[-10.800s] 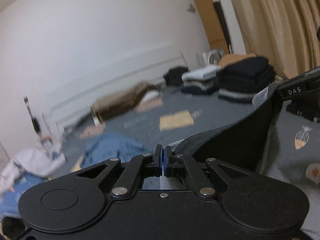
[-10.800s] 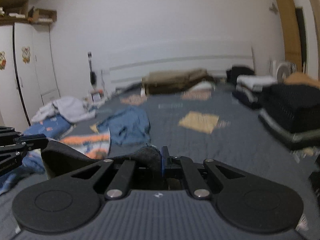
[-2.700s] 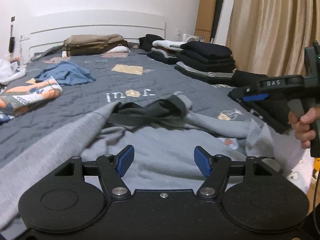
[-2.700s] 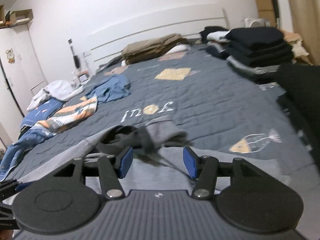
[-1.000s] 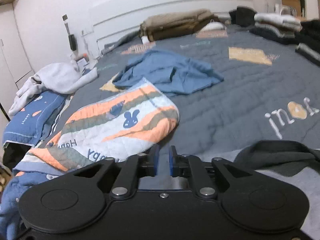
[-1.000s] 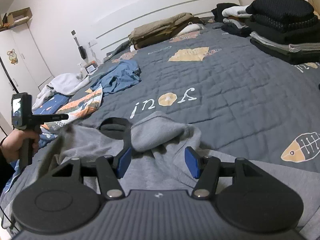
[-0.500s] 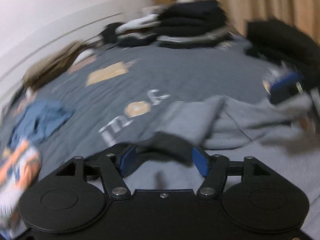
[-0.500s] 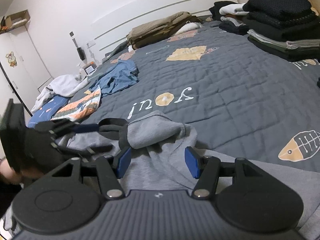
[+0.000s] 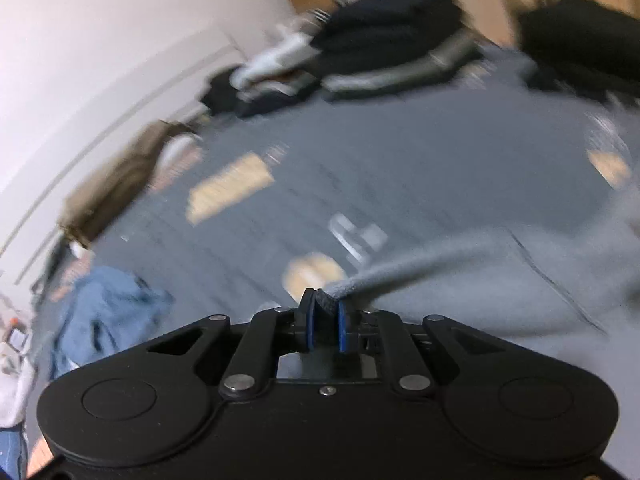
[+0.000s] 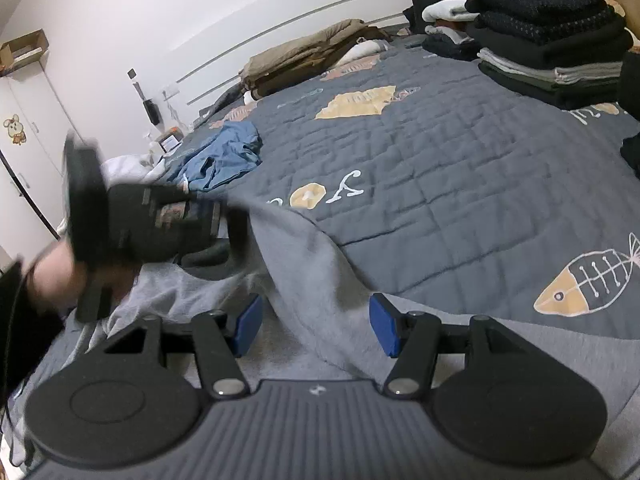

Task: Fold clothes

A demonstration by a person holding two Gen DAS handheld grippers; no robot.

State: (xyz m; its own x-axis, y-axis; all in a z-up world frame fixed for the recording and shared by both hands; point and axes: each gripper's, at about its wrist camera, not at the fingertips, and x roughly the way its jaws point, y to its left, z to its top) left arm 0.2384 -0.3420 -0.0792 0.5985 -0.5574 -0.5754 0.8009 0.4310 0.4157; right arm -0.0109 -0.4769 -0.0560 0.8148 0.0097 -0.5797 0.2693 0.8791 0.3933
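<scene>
Left wrist view is strongly blurred, but the left gripper (image 9: 323, 326) shows at the lower centre with its jaws pressed together on a dark-edged fold of the grey fleece sweatshirt (image 9: 460, 280), and the cloth runs from there to the right of the frame. In the right wrist view the same left gripper (image 10: 224, 220) appears at the middle left, smeared, with a hand (image 10: 60, 276) under it, and it holds the grey fleece sweatshirt (image 10: 312, 264) up so that a ridge of cloth falls toward the bottom centre. The right gripper (image 10: 314, 330) has its jaws spread wide and they hold nothing; the ridge of cloth passes between the blue pads (image 10: 248, 322), close to the left one, and the rest of the garment lies flat under them on the dark grey quilted bedspread (image 10: 460, 184).

I think the risk is in the pinch: only a thin edge sits between the left jaws, and a fast pull can let it slip out, so the fold falls crooked. The loose cloth can also drag and bunch under the right gripper, because nothing pins it there. A crumpled blue garment (image 10: 224, 156) and a stack of folded dark clothes (image 10: 548, 36) lie well apart, at the upper left and upper right.
</scene>
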